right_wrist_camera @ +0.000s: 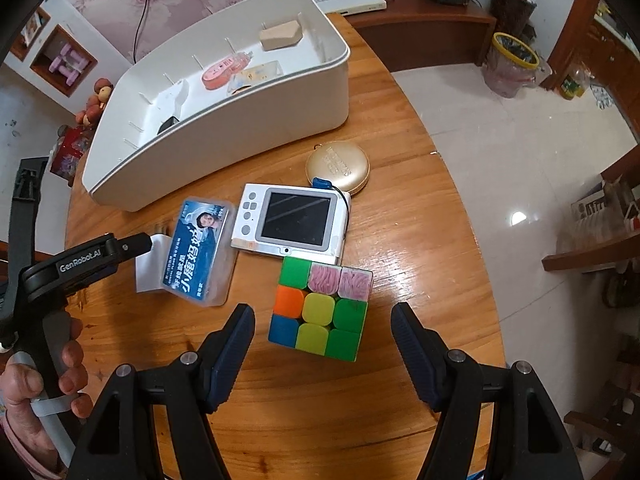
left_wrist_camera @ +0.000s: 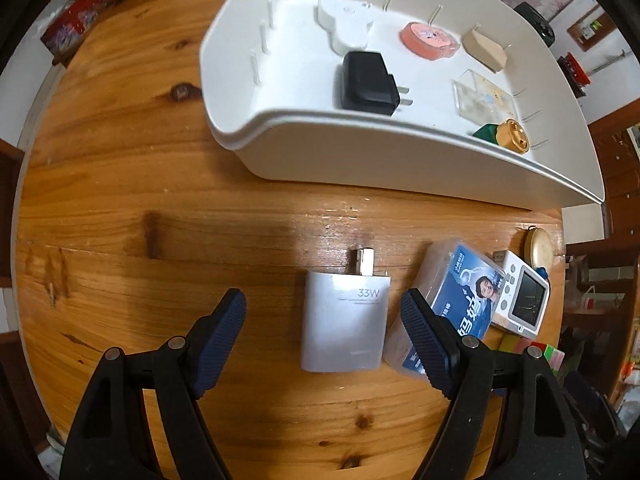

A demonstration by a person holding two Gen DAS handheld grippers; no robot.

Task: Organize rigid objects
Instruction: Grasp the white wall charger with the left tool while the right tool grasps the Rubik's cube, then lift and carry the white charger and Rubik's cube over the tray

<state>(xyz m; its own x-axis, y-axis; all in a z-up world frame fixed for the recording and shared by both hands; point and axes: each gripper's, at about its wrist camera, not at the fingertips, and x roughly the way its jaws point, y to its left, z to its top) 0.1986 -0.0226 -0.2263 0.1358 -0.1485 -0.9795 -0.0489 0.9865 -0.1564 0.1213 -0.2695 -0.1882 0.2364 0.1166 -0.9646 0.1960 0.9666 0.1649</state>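
l. gripper (left_wrist_camera: 324, 312) is held w/ jaws spread, nothing pinched; white charger (left_wrist_camera: 344, 322) is seen lying flat on the wood table (left_wrist_camera: 140, 200) between the blue ribbed pads, not touched. "33w" is printed on its face, smaller text below can't be read; metal prongs are pointed toward the white bin (left_wrist_camera: 360, 160).

r. gripper (right_wrist_camera: 323, 328) is likewise spread, nothing gripped; puzzle cube (right_wrist_camera: 322, 312) is sat on the table just ahead of the pads, between them, apart from both. two of its top stickers are covered w/ a pinkish scribble pattern.

clear plastic box w/ blue label (right_wrist_camera: 200, 250) is laid just beside the charger, chinese text in white on it, not read w/ certainty. white handheld device w/ dark screen (right_wrist_camera: 294, 222) is touching the cube's far edge. gold round case (right_wrist_camera: 338, 166) is embossed w/ lettering, too small to read.

"genrobot.ai" is printed on the l. gripper's black body in r. wrist view; a hand (right_wrist_camera: 44, 380) is wrapped round its handle.

inside the bin: black adapter (left_wrist_camera: 366, 82), pink tape roll (left_wrist_camera: 428, 40), wood block (left_wrist_camera: 484, 48), clear case (left_wrist_camera: 480, 96), gold-capped item (left_wrist_camera: 508, 138), white piece (left_wrist_camera: 344, 24).
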